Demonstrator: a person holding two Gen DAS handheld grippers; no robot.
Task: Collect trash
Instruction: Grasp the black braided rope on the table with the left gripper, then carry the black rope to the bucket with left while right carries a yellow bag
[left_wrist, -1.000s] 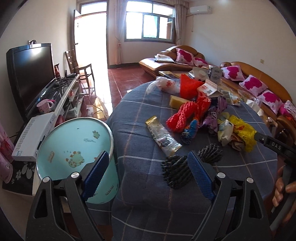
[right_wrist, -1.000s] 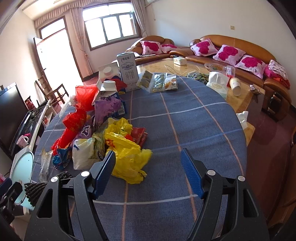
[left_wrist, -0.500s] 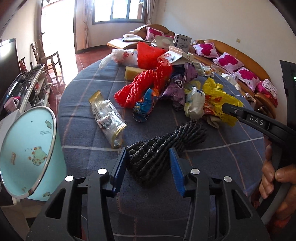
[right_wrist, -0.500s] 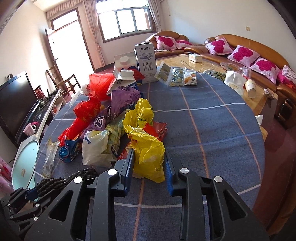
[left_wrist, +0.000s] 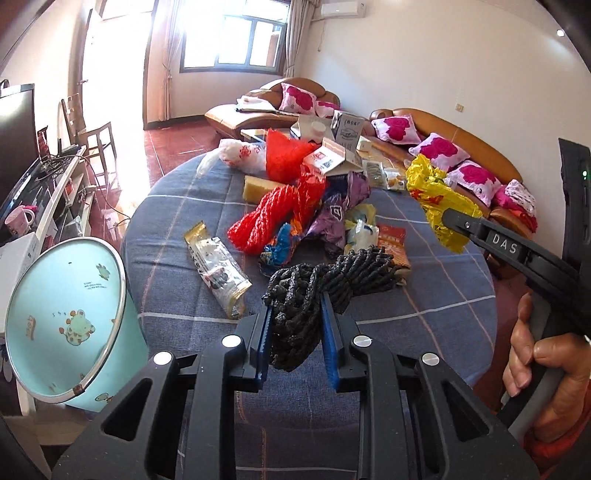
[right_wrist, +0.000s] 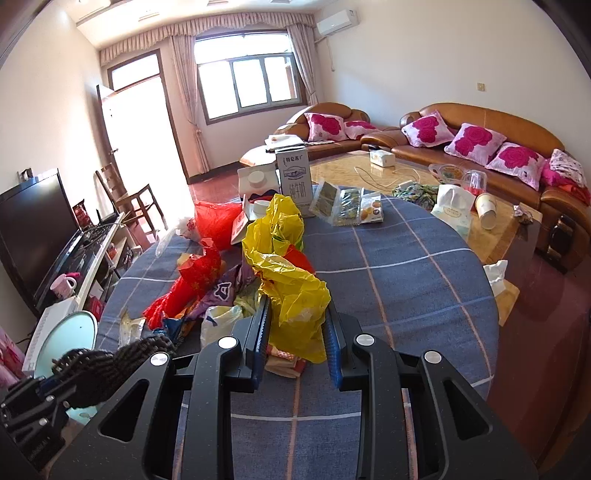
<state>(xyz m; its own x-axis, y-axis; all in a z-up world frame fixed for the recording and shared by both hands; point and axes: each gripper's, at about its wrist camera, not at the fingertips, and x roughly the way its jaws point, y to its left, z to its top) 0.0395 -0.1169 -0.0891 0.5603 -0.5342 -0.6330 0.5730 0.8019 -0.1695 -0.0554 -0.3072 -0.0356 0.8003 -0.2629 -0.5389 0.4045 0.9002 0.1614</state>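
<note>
My left gripper is shut on a black foam net, held just above the blue checked tablecloth. That same black foam net shows at the lower left of the right wrist view. My right gripper is shut on a crumpled yellow plastic bag, lifted off the pile; the yellow plastic bag hangs at the right of the left wrist view. A pale blue trash bin with a frog print stands open beside the table's left edge.
A heap of trash lies mid-table: a red foam net, purple wrapper, clear snack wrapper, yellow sponge, milk cartons. A TV stand is left, sofas and a coffee table behind.
Both grippers went from open to shut on their items within the second. The left one has raised the black net, and the right one has lifted the yellow bag off the pile.
</note>
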